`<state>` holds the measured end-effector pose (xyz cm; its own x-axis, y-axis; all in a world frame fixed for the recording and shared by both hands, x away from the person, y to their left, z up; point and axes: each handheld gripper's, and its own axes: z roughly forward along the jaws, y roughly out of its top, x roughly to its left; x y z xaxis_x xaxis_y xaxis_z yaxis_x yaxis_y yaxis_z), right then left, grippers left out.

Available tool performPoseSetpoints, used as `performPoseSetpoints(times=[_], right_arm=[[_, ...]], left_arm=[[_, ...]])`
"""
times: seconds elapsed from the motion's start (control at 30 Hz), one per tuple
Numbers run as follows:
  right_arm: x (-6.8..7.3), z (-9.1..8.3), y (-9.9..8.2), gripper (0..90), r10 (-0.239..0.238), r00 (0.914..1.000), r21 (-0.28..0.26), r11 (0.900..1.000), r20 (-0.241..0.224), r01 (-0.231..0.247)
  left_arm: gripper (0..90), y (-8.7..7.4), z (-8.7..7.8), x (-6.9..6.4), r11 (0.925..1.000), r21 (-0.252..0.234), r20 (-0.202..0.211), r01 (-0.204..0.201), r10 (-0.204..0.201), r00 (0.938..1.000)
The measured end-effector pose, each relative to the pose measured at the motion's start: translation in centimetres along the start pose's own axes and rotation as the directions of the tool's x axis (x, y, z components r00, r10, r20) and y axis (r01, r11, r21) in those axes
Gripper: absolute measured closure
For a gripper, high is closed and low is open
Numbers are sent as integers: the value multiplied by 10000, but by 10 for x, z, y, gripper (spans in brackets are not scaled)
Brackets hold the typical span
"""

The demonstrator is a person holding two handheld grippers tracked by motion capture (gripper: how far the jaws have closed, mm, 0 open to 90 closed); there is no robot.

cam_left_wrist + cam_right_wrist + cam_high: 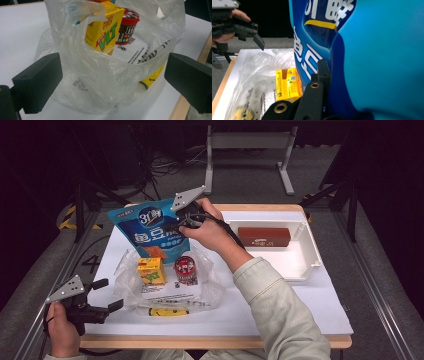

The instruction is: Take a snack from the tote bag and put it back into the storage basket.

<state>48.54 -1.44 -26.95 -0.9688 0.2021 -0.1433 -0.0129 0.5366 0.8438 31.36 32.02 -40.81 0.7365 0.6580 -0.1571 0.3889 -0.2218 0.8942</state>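
Above the plastic bag (pixel 131 280), right claw (pixel 181 222) grips blue pouch (pixel 145 232).

I'm holding my right hand-held gripper (pixel 176 222) raised and clamped tight, my left hand-held gripper (pixel 107 295) resting low, jaws spread wide.

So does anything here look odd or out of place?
Nothing is spilled or broken. The blue snack bag, pinched by the right gripper, hangs tilted, half out of the crumpled plastic bag, whose yellow carton leans sideways.
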Motion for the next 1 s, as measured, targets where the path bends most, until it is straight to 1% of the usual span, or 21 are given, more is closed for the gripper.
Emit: performPoseSetpoints(times=[0.13,0.27,0.33,0.4,0.53,0.67,0.83,1.0], right_arm=[[1,-5,6,898,-62,10000,2,10000,19,62],[2,-11,13,898,-88,9999,-124,9999,87,89],[3,-14,15,898,15,9999,-180,9998,111,-13],[4,-18,18,898,19,9998,-218,9998,183,-15],[4,-23,23,898,61,9999,-373,9993,145,-55],[5,-29,27,898,-30,9998,-472,9989,217,40],[6,-35,30,898,-24,9997,-572,9984,250,38],[6,-41,34,899,189,9997,-636,9978,145,-179]], left_arm=[[23,0,1,-1,10000,43,20,-2,2,10000],[23,0,0,0,10000,-4,0,8,-8,10000],[23,0,1,0,10000,10,11,21,-21,10000],[23,0,1,0,10000,43,21,5,-5,10000],[23,0,1,0,10000,4,19,40,-40,10000],[22,0,1,0,10000,29,20,24,-24,10000],[23,0,1,0,10000,7,14,38,-38,10000],[23,0,2,-1,10000,77,61,-26,26,10000]])
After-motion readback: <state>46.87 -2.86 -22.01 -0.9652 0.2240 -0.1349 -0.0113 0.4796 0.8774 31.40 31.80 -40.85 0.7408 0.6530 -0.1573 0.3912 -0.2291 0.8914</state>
